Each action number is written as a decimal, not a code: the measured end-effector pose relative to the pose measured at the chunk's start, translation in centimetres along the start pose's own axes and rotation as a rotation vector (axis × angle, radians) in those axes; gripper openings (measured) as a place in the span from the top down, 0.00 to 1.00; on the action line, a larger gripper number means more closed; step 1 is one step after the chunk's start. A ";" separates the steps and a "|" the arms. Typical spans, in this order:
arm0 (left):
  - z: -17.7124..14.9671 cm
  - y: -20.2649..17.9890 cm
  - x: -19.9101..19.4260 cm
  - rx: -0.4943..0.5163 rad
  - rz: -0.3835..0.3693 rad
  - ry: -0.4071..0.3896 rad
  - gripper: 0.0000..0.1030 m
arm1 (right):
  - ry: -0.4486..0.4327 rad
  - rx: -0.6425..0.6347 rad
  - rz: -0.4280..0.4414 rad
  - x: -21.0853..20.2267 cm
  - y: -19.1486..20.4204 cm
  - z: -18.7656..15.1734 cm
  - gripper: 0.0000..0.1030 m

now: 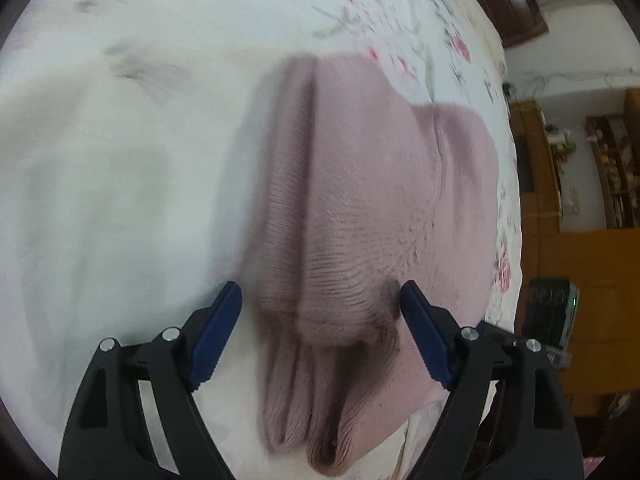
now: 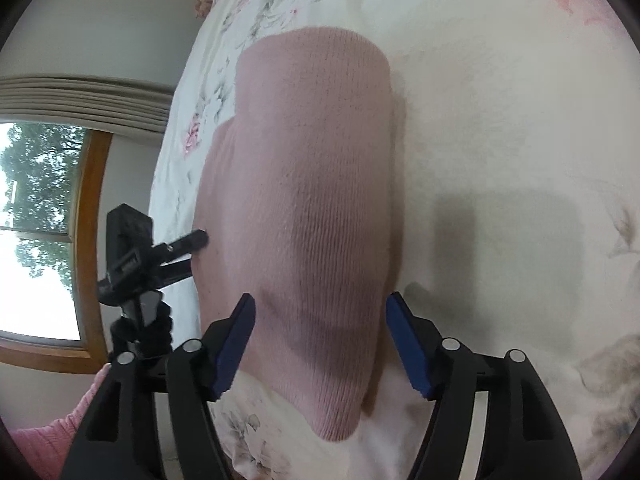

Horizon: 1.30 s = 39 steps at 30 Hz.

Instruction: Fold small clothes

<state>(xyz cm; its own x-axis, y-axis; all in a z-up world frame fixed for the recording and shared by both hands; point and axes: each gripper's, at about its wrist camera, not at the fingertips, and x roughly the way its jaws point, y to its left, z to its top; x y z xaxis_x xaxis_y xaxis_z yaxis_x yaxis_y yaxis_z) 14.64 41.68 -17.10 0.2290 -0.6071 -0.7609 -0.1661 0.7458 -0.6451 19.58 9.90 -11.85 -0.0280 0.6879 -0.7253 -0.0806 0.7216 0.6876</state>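
Both sets of tongs spread wide, left gripper (image 1: 320, 296) and right gripper (image 2: 320, 308) straddling the pink knit garment (image 2: 312, 200) near the bed's (image 2: 500, 120) side edge, so each should take a full, even bite before lifting.

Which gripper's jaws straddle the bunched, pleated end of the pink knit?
The left gripper: the pink knit garment gathers into ridged folds between its open jaws. The right gripper spans a smooth, flat end.

No text, label, brand or number can be read in either wrist view (the small markings on the dark device at the left wrist view's right edge are too blurred).
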 end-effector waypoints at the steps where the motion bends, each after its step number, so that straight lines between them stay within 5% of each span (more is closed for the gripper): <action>1: 0.1 -0.3 0.6 0.015 -0.004 0.005 0.22 | 0.005 -0.003 -0.002 0.2 -0.1 0.2 0.31; 7: 0.3 -1.5 2.7 0.053 -0.048 0.011 0.18 | 0.039 0.002 0.102 3.2 -1.1 1.7 0.14; 10: -0.1 -1.9 3.5 0.023 -0.085 0.022 0.19 | 0.035 0.040 0.171 4.6 -1.9 2.4 0.13; 15: -0.7 -2.0 3.6 -0.030 -0.147 0.000 0.50 | -0.002 0.032 0.202 3.3 -1.7 2.0 0.41; 25: -3.9 -7.4 1.6 0.006 -0.276 -0.069 0.58 | -0.076 -0.049 0.234 -4.1 0.1 0.6 0.59; 39: -16.7 -21.1 5.9 0.170 -0.306 -0.007 0.59 | -0.148 -0.033 0.119 -18.3 -4.4 -12.7 0.62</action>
<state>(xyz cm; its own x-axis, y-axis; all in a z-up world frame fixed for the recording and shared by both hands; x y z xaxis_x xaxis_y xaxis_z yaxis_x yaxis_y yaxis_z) 3.44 17.76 -9.12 0.2503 -0.8082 -0.5331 0.0734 0.5649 -0.8219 7.81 -6.82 -2.03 0.1072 0.7738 -0.6243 -0.1185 0.6334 0.7647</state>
